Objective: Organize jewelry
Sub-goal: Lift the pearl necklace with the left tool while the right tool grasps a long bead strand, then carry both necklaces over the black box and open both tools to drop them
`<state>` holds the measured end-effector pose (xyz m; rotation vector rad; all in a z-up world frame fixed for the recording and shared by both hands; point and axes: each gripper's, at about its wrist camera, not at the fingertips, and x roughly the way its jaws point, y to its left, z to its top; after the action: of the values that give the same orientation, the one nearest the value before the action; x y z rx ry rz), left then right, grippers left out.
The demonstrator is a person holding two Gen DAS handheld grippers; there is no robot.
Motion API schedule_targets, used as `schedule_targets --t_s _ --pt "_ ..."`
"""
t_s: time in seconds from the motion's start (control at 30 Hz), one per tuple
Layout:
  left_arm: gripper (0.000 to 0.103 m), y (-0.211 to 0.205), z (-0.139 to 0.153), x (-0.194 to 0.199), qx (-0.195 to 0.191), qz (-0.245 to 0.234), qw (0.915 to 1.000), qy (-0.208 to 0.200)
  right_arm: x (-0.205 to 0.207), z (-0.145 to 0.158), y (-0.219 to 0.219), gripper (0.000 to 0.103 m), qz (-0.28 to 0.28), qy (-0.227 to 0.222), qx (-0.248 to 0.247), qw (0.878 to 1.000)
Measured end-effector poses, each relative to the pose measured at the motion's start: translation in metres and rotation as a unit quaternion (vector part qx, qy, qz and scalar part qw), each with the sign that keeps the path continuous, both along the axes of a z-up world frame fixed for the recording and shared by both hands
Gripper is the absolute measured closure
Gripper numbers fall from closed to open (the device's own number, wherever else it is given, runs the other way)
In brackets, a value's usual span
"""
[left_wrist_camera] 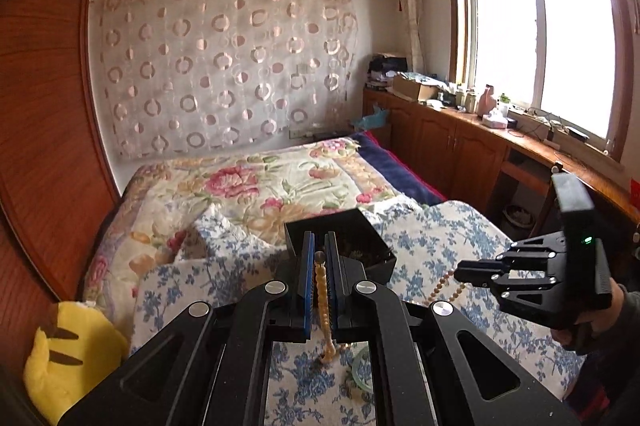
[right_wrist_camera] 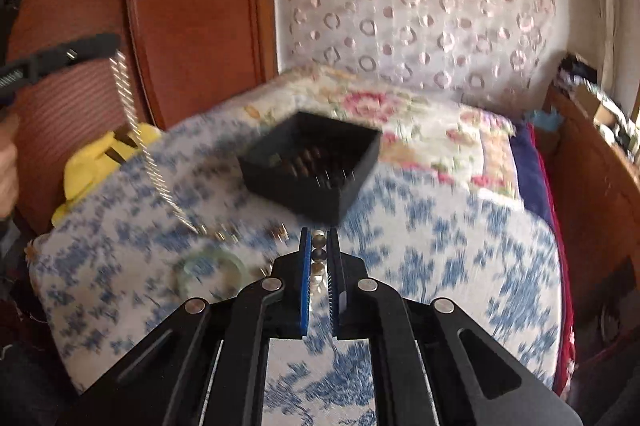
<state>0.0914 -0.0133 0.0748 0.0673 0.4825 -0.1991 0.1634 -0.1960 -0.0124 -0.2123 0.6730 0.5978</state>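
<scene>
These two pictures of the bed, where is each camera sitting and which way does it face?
Left wrist view: rides the left hand-held gripper, facing along the bed toward the curtained wall and window; shows its fingers shut on a bead necklace, plus the right hand-held gripper and a hand.
Right wrist view: rides the right hand-held gripper, facing the bed and wardrobe; shows its fingers shut on beads.
Shared: black box, green bangle, yellow plush toy.
</scene>
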Motion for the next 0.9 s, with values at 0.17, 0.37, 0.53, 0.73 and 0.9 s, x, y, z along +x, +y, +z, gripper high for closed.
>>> schedule_targets --t_s 0.17,0.37,0.53,0.73,0.9 --pt "0.098 -0.003 0.007 0.002 -0.001 -0.005 1.0 -0.008 -0.006 0.033 0.006 0.095 0.011 -0.031 0.011 0.999" --pt "0.099 -0.008 0.012 0.011 -0.004 -0.015 0.9998 -0.012 -0.005 0.063 0.009 0.095 0.013 -0.058 0.014 0.998" --pt "0.098 -0.006 0.019 0.023 -0.018 -0.022 0.9995 -0.014 0.002 0.086 0.005 0.095 0.013 -0.067 0.022 0.997" --pt "0.098 -0.01 0.034 0.043 -0.022 -0.028 0.9993 -0.015 0.024 0.115 0.002 0.095 0.019 -0.076 0.033 0.996" --pt "0.098 -0.01 0.051 0.06 -0.026 -0.028 0.999 -0.022 0.04 0.136 0.0 0.095 0.023 -0.086 0.041 0.995"
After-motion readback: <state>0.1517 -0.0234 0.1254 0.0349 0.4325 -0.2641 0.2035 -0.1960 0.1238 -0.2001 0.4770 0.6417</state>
